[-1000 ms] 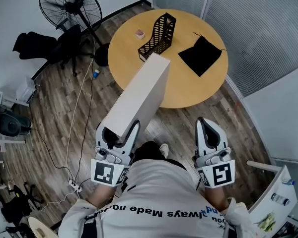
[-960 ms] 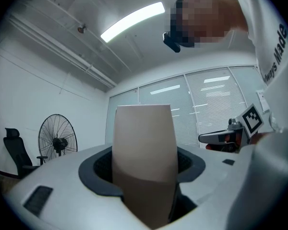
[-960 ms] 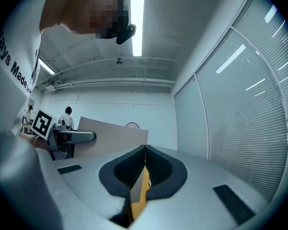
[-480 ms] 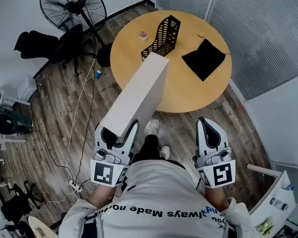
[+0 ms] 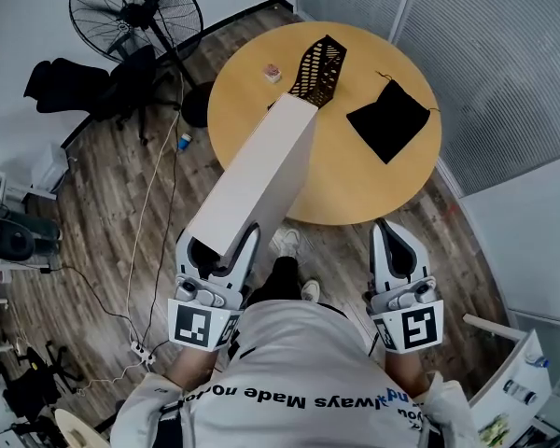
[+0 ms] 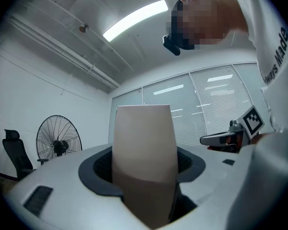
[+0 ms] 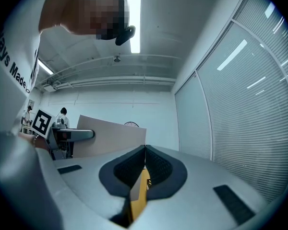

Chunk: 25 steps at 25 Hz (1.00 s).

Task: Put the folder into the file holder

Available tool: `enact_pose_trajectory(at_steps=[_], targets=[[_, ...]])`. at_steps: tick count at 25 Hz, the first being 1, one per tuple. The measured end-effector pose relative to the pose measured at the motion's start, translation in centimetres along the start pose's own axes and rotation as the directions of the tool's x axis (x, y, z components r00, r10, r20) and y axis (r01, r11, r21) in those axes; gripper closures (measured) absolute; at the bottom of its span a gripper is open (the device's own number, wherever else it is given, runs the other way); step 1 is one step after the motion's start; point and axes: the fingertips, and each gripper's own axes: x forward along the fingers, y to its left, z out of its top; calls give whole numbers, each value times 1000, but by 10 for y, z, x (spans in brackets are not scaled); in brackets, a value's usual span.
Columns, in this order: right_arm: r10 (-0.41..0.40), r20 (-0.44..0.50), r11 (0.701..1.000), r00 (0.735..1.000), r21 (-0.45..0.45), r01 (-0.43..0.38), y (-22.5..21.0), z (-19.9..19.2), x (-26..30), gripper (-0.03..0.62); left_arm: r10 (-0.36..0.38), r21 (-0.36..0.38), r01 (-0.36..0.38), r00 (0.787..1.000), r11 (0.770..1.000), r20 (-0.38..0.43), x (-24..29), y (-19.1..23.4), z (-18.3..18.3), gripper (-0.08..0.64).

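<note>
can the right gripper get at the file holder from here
Probably not without leaning in: the right gripper is held close to the body, short of the table, and the file holder stands at its far side.

The folder (image 5: pixel 257 180) is pale beige, the file holder (image 5: pixel 317 68) black lattice, the table (image 5: pixel 355 180) honey-yellow, the cloth bag (image 5: pixel 392 124) plain black.

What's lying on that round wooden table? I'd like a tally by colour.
Black: 2 (mesh file holder, cloth pouch)
Pale: 1 (small block, too small to identify)
Total: 3 on the table
Not counted: the pale folder, gripped in the left tongs and held in the air rather than lying on the table.
</note>
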Motion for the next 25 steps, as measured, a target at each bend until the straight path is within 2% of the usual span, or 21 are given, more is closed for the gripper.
enact_pose_trajectory(at_steps=[25], targets=[[-23, -15, 1000, 1000, 3, 23, -34, 1, 139, 569, -8, -25, 8, 1000, 1000, -11, 111, 101, -20, 270]])
